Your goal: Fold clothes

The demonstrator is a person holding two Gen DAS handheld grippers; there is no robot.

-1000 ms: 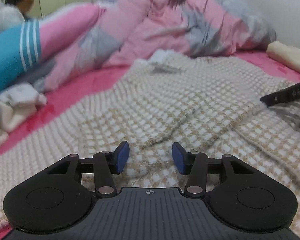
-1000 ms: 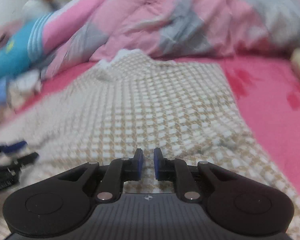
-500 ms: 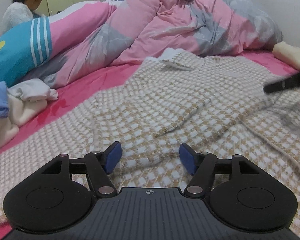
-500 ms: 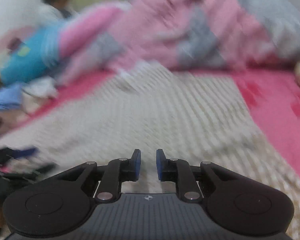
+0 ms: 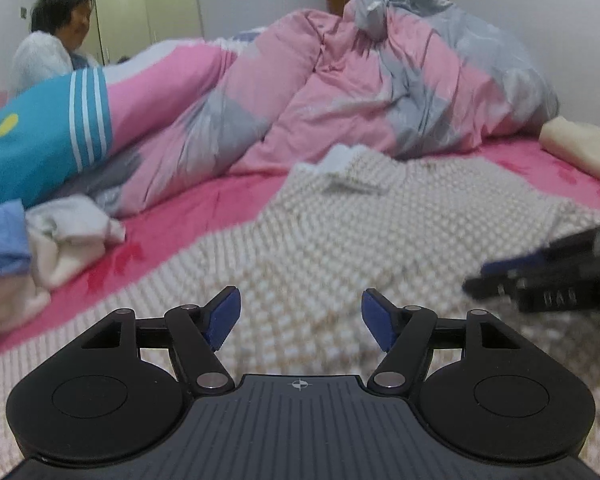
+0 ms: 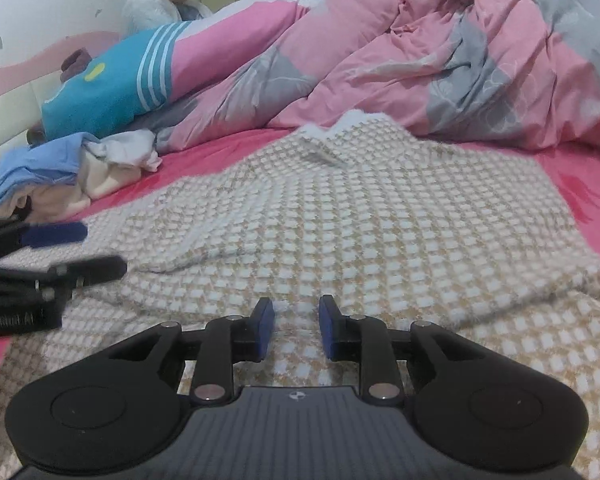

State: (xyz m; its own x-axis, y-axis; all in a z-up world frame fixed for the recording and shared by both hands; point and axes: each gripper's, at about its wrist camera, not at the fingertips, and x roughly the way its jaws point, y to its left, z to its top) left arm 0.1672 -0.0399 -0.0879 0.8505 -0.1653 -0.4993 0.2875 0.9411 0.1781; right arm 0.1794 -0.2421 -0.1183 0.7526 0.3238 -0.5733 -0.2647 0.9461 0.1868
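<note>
A beige and white checked knit garment (image 5: 380, 220) (image 6: 380, 208) lies spread on the pink bed sheet (image 5: 220, 196), with one flap folded over its middle. My left gripper (image 5: 300, 322) hovers low over the near part of the garment, jaws open wide, nothing between the blue pads. My right gripper (image 6: 295, 330) sits over the garment's near edge; its jaws are opening, a narrow gap shows and no cloth is pinched. Each gripper appears in the other's view: the right gripper (image 5: 548, 280) at the right edge, the left gripper (image 6: 48, 264) at the left edge.
A pink and grey duvet (image 5: 380, 80) is heaped at the back. A teal and pink pillow (image 5: 40, 152) and a pile of blue and white clothes (image 6: 60, 168) lie at the left. A cream folded item (image 5: 580, 152) rests at the right. A person (image 5: 56, 52) sits beyond the bed.
My left gripper's jaws have spread wider. My right gripper's jaws went from nearly shut to slightly apart, and it has moved in closer beside the left gripper.
</note>
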